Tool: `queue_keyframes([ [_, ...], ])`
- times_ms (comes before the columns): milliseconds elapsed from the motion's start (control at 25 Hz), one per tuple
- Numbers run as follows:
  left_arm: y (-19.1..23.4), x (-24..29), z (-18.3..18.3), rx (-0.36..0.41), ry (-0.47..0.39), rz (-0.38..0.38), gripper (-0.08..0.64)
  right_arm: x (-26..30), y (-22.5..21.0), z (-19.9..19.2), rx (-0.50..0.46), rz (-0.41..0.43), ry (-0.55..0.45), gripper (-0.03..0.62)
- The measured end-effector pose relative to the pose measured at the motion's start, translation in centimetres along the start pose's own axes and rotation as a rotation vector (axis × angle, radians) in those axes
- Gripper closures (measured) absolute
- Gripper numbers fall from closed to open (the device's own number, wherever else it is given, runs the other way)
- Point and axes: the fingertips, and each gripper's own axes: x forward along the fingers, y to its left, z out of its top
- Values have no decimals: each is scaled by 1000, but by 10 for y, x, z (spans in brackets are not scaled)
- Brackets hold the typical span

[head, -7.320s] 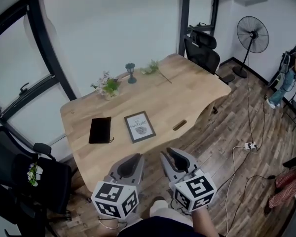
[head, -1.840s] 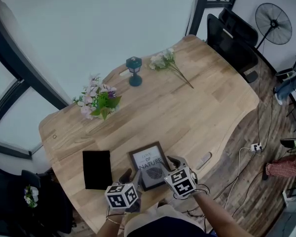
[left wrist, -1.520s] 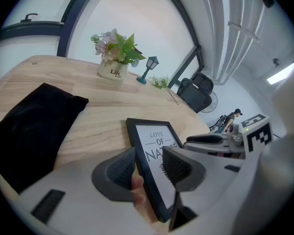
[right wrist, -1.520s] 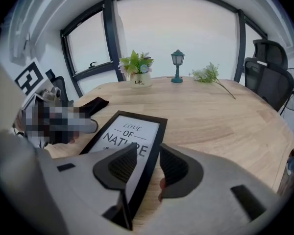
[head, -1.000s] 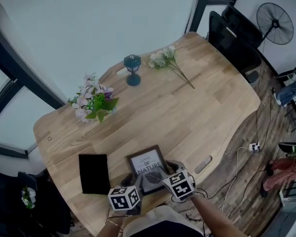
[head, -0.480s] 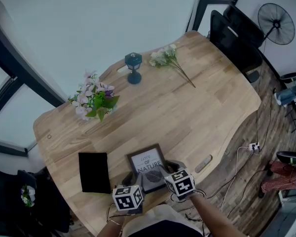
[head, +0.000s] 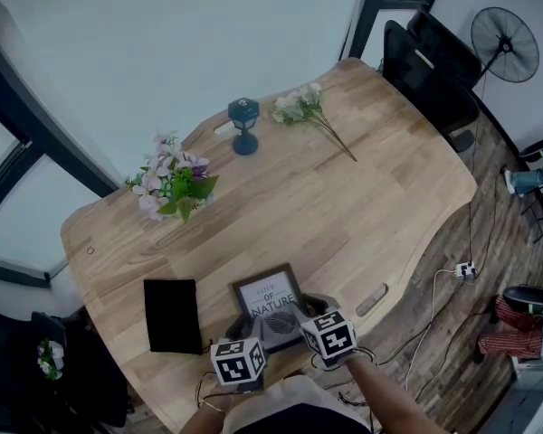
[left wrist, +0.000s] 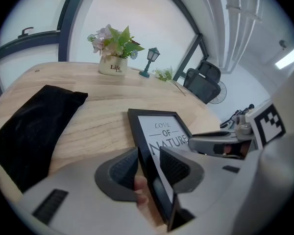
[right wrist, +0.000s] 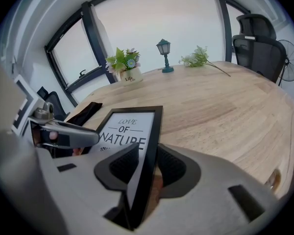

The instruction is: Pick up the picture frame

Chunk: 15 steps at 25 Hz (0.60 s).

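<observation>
Left gripper view: the left gripper (left wrist: 149, 156) has just been closing its jaws, and they now stand narrow, one pad on each side of the left edge of the picture frame (left wrist: 162, 129), gripping it. The right gripper (right wrist: 147, 154) has also just been closing and clamps the frame's right edge between its pads. The black frame, printed "LOVE OF NATURE", sits at the near edge of the wooden table (right wrist: 225, 106), its far end towards the window. A black pouch (left wrist: 29, 126) lies just left of it. Far across the table stand a white pot of flowers (left wrist: 112, 62) on the left, a small teal lantern (left wrist: 152, 58) at its right, and a loose flower sprig (right wrist: 201, 58) farther right.
</observation>
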Motion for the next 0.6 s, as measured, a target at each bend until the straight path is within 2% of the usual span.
queue_keyframes([
  [280, 2, 0, 0, 9, 7, 42, 453, -1, -2, 0, 15, 1, -9, 488],
  [600, 5, -1, 0, -14, 8, 53, 472, -2, -3, -1, 12, -12, -11, 502],
])
